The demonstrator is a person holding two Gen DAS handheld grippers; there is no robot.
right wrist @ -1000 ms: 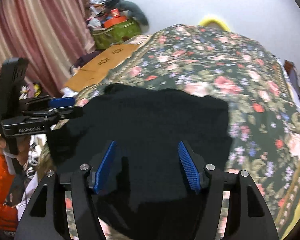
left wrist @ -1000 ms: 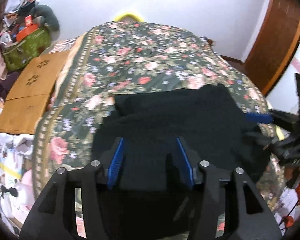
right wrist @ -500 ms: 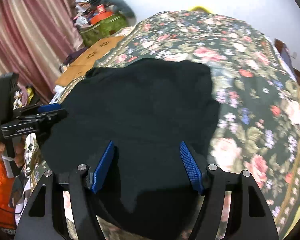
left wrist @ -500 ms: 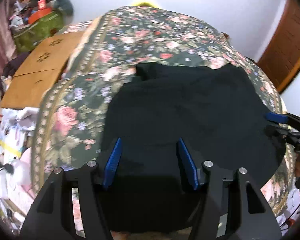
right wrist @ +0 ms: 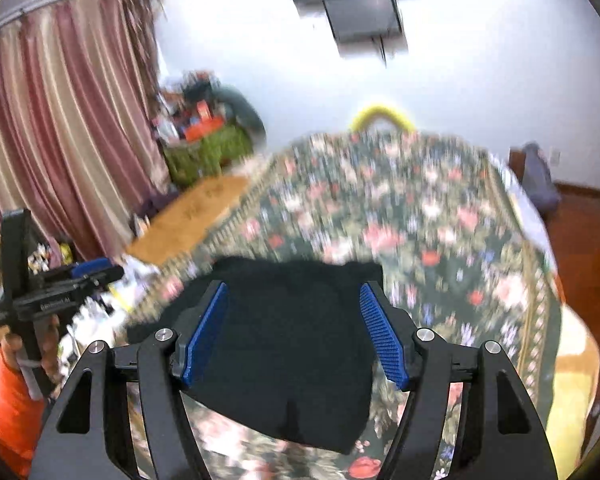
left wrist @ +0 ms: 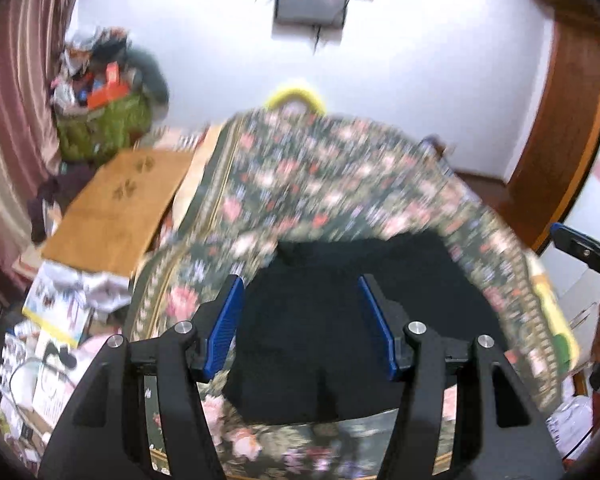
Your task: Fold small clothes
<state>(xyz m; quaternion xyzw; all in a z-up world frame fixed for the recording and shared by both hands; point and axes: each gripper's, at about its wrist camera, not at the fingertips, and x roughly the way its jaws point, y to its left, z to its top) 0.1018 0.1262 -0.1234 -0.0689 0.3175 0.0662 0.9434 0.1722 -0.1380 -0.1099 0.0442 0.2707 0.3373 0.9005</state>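
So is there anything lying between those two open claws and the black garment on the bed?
Nothing visible. The black garment lies flat on the floral bedspread, directly ahead of the open left gripper and the open right gripper, with only air between. Neither grips the cloth.

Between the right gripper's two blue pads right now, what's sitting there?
In the right wrist view, only the black garment shows between the open fingers of the right gripper, lying on the floral bedspread. Whether the pads touch it cannot be told.
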